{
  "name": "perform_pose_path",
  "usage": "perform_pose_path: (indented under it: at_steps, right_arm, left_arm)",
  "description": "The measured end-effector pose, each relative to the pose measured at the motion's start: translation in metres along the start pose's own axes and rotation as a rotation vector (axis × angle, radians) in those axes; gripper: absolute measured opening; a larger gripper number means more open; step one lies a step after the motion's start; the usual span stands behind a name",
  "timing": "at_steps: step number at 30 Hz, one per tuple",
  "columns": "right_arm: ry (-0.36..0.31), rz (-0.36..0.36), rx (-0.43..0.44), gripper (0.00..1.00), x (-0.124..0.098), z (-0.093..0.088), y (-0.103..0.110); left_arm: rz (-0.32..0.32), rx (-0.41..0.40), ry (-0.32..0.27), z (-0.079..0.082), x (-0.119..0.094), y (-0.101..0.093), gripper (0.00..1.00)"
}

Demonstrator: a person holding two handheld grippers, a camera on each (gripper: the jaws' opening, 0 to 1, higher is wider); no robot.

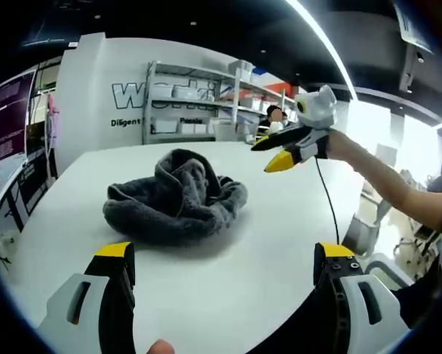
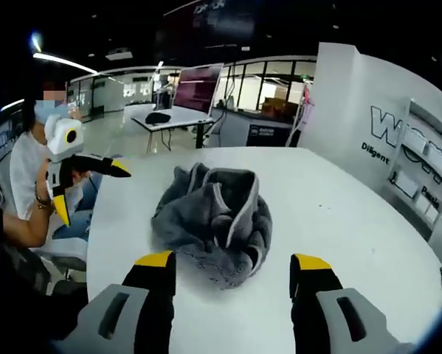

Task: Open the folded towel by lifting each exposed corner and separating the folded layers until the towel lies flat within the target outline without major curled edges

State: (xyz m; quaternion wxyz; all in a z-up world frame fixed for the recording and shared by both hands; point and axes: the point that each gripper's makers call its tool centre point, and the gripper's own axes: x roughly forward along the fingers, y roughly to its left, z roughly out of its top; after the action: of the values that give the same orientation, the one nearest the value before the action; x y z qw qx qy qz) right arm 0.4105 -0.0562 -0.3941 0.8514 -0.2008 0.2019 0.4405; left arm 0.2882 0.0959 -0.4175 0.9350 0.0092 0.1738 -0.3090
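White wall (image 1: 95, 96) behind shelves is showing big outlined letters, partly hidden, reading "Wor"; smaller black line under it is starting "Diligent". Right gripper view: same wall (image 2: 353, 110), "Diligent" again.

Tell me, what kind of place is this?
Probably a workshop or lab in an open office: a white table holds a crumpled grey towel, storage shelves stand by a lettered wall, and desks with a monitor fill the hall behind.

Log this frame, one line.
towel: crumpled on table | left gripper: open, clear | right gripper: open, clear | phase: pre-grasp
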Motion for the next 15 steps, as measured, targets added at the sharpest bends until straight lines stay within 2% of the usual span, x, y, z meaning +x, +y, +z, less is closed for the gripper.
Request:
perform_pose_path:
  at_steps: [3,7,15]
  right_arm:
    - [0.000,0.010,0.016,0.52,0.011,0.002,0.003]
    - [0.001,0.024,0.025,0.36,0.022,0.006,0.008]
    - [0.061,0.028,0.036,0.30,0.052,0.002,0.012]
  left_arm:
    - [-0.013,0.006,0.001,-0.001,0.003,-0.003,0.99]
    - [-0.029,0.000,-0.007,-0.004,0.002,-0.006,0.99]
    - [-0.033,-0.010,-0.025,-0.008,-0.008,-0.007,0.98]
